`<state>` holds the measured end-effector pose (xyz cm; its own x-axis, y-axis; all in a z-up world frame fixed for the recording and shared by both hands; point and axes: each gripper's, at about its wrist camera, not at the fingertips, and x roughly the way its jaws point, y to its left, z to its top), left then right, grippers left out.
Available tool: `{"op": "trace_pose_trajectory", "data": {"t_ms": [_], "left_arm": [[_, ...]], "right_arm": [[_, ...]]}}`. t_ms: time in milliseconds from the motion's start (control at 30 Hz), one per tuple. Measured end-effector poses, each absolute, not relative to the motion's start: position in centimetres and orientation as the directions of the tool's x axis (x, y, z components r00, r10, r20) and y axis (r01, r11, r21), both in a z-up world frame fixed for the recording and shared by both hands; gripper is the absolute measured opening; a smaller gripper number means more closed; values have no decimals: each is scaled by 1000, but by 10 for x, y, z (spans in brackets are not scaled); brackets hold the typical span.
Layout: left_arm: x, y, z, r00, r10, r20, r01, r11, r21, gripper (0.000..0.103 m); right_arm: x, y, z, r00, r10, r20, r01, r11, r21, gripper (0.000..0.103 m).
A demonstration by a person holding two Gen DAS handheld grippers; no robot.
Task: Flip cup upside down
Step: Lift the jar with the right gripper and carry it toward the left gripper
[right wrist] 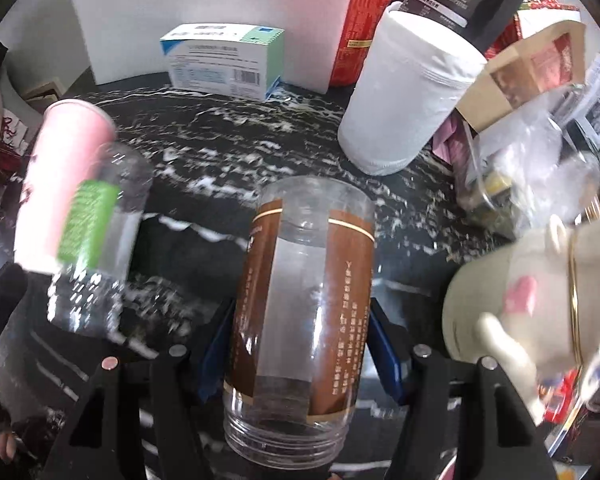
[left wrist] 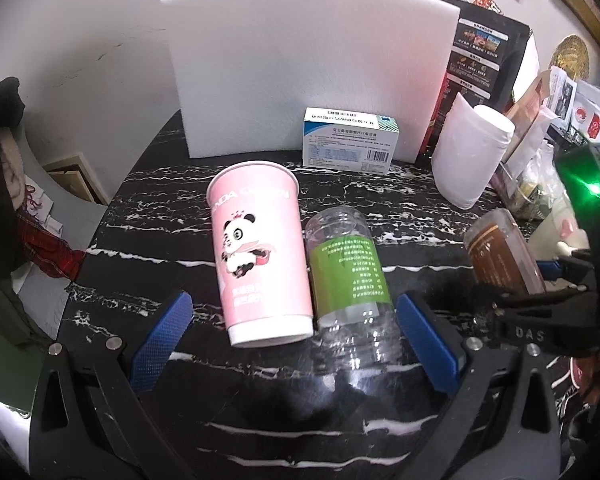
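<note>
1. Here, the black marble table point(left wrist: 260, 412) with white veining carries all items; a white foam board point(left wrist: 312, 68) stands upright at its far edge.
2. A white cylindrical container point(left wrist: 470, 152) stands to the right of the foam board; in the right wrist view it leans against packaging behind it.
3. The pink panda cup point(left wrist: 260, 256) stands on the table with its wider end up and its white-rimmed narrow end down. It touches the clear jar with a green label point(left wrist: 348, 276) on its right side; this jar's threaded end is at the top.
4. The left gripper point(left wrist: 296, 340) hovers near both items. Its blue-padded jaws are spread wide, one pad outboard of the cup, the other outboard of the green-label jar. No pad contacts either item.
5. The right gripper point(right wrist: 300, 356) pinches the clear jar with a brown label point(right wrist: 300, 304) between its blue pads. The threaded mouth of this jar points toward the camera and its closed end points away. In the left wrist view the same jar point(left wrist: 500, 252) sits well right of the cup.
6. A cream teapot point(right wrist: 520, 304) stands at the right, blurred.
7. A blue-and-white medicine box point(left wrist: 350, 140) lies in front of the foam board.
</note>
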<state>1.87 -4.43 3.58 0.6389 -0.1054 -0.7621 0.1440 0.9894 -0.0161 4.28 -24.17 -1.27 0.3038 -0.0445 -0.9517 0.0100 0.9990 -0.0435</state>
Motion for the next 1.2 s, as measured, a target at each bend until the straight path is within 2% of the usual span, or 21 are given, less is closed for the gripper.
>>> {"op": "trace_pose_trajectory", "data": {"t_ms": [233, 633, 1200], "left_arm": [[-4, -25, 39, 648, -104, -755, 141, 990, -15, 102], [-35, -3, 30, 631, -79, -772, 127, 992, 3, 102], [-41, -2, 17, 599, -40, -800, 111, 993, 33, 102]], "right_arm": [[6, -229, 4, 302, -8, -953, 26, 1000, -1, 64], [-44, -193, -6, 302, 63, -951, 41, 996, 79, 64], [-53, -183, -27, 285, 91, -954, 72, 991, 116, 64]]}}
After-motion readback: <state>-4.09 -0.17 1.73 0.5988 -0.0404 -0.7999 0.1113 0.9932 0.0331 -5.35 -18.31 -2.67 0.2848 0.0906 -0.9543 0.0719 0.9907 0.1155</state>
